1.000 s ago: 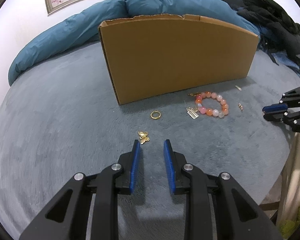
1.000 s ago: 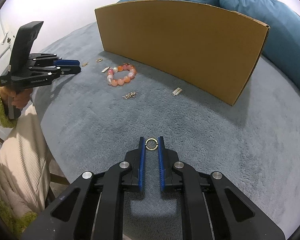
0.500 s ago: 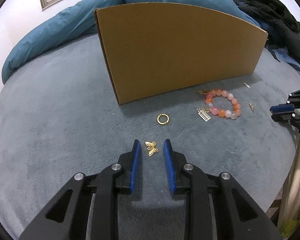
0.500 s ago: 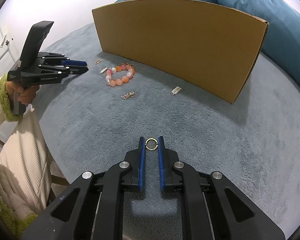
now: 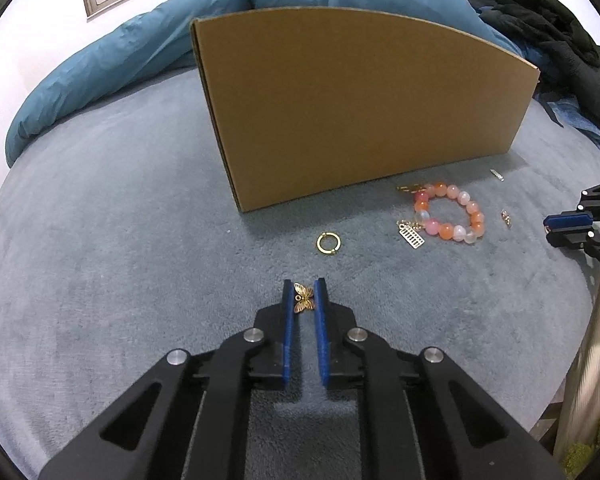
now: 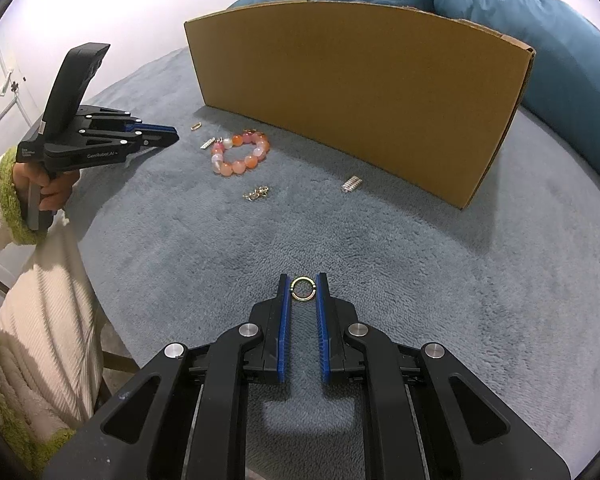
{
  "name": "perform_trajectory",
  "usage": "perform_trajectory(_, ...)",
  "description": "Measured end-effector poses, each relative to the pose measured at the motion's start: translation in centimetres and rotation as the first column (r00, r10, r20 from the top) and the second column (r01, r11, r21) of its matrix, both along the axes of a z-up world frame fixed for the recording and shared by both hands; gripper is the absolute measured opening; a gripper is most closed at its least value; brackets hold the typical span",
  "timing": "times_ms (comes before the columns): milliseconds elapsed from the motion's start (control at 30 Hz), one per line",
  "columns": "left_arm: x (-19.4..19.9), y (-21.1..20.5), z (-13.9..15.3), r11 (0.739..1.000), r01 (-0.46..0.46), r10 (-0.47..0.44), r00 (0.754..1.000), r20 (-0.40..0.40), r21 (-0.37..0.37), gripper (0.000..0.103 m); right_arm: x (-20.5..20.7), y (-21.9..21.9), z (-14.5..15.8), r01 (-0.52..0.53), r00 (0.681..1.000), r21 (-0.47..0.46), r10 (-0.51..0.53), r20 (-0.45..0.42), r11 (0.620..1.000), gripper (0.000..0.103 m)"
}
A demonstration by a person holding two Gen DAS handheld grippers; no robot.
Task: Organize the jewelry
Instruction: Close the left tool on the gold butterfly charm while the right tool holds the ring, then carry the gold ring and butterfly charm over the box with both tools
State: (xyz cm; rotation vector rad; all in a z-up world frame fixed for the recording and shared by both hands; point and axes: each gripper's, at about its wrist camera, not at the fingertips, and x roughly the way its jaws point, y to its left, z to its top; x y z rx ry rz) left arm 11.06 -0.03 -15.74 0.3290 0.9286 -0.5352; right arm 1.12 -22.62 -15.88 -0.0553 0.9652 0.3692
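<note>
A small gold butterfly charm (image 5: 303, 298) sits between the blue pads of my left gripper (image 5: 303, 286). Its jaws are closing, and both pads touch the wings, low over the grey-blue blanket (image 5: 140, 280). My right gripper (image 6: 303, 279) is shut on a gold ring (image 6: 303, 289) just above the blanket. From the right wrist view, the left gripper (image 6: 172, 136) is at the far left, in a hand with a cream sleeve. A second gold ring (image 5: 328, 243) lies loose ahead of the butterfly. An orange and pink bead bracelet (image 5: 448, 214) lies near the cardboard box (image 5: 360, 100).
A gold tag charm (image 5: 412, 236) lies beside the bracelet. Small chain pieces (image 6: 256, 193) and a silver piece (image 6: 351, 184) lie before the box. A teal duvet (image 5: 140, 48) is heaped behind it, with dark clothes (image 5: 560, 20) at the back right. The blanket's edge drops off at the right.
My left gripper moved forward until the butterfly charm stood between its pads, then narrowed onto it. The right gripper kept still with the ring in it.
</note>
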Motion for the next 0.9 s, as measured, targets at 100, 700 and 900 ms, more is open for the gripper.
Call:
perform_trajectory(100,-0.1,-0.1,0.3,1.000,-0.003,0.003,1.000,0.012,0.003,0.009,-0.1,0.0,0.2,0.002,1.000,0.000,-0.002,0.006,1.000,0.010)
perform_trajectory(700,-1.0,0.7,2.1,0.997,-0.078,0.078,0.997,0.026,-0.012,0.009,-0.5,0.4,0.1,0.031,0.999,-0.030,-0.030,0.034,0.999,0.010)
perform_trajectory(900,-1.2,0.1,3.1,0.996,-0.092,0.091,0.995,0.047,0.013,0.009,-0.8,-0.1,0.1,0.058,0.998,0.000,-0.058,0.032,0.998,0.010)
